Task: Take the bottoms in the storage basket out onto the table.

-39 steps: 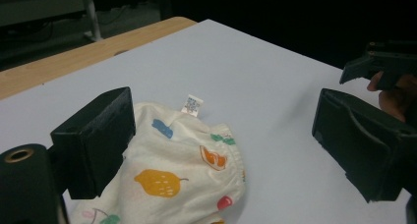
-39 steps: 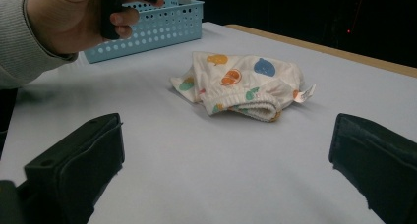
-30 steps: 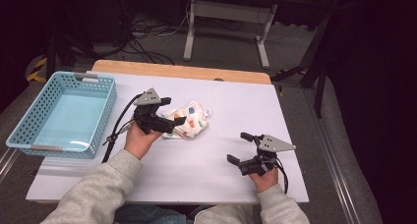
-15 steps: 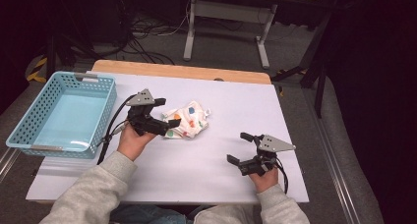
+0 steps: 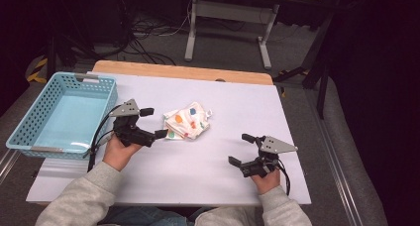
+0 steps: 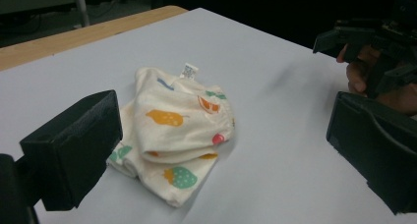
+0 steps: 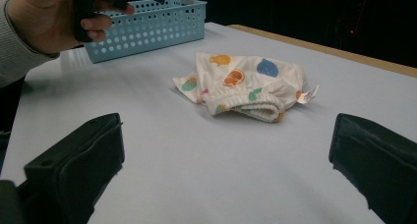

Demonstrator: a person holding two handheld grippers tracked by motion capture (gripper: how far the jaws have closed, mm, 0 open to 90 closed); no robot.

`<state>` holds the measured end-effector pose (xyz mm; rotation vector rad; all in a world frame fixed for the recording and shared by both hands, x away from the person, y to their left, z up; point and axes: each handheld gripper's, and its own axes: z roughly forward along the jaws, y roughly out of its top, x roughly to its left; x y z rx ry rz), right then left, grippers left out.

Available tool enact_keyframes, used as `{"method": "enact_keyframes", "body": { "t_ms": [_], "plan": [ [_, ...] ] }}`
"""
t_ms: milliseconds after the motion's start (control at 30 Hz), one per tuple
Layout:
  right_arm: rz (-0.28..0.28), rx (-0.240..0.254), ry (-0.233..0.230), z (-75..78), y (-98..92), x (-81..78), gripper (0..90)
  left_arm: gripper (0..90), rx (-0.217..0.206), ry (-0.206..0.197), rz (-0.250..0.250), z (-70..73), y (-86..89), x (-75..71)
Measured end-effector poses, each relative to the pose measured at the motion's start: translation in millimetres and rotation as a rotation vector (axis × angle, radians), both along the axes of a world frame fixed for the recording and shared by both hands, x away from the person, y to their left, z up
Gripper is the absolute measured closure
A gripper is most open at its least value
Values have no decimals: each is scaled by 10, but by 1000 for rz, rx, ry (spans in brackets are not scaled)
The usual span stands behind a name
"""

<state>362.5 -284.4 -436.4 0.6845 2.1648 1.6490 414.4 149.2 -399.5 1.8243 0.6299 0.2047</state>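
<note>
A small white cloth [image 5: 187, 122] printed with coloured fruit lies crumpled and folded near the middle of the pale table [image 5: 208, 186]. My left gripper [image 5: 154, 123] sits just left of it, open, jaws pointing at the cloth with nothing between them; they have just opened a little wider. In the left gripper view the cloth [image 6: 177, 130] lies ahead between the two jaws, apart from them. My right gripper [image 5: 240, 149] rests open near the table's front right, empty. In its own view the cloth [image 7: 246, 84] lies farther ahead.
A light blue perforated basket [image 5: 29, 137] stands at the table's left edge, its inside bare; it also appears as the basket [image 7: 147, 22] in the right gripper view. A wooden strip [image 5: 178, 70] borders the far edge. Beyond it stand desk legs and cables on the floor.
My left gripper has drawn back leftward from the cloth's edge, toward the basket. The cloth stays on the table. The right gripper has not moved.
</note>
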Motion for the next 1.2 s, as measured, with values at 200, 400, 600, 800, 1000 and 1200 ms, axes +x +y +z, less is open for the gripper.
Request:
{"method": "enact_keyframes", "body": {
  "t_ms": [200, 400, 600, 800, 1000, 1200],
  "plan": [
    [1, 0, 1, -1, 1, 1, 9, 14, -8, 12, -4, -96, 108, -78],
    [3, 3, 2, -2, 0, 1, 9, 14, 43, 15, -14, -218, 172, -180],
    [0, 1, 3, -2, 2, 2, 9, 13, 73, 15, -15, -339, 251, -306],
    [2, 1, 4, -4, 3, 3, 9, 9, 92, 19, -19, -393, 320, -384],
    [4, 2, 6, -5, 3, 4, 9, 4, 82, 39, -2, -490, 390, -444],
    [7, 3, 9, -4, 4, 0, 10, 2, 12, 50, 50, -560, 513, -507]
  ]
}}
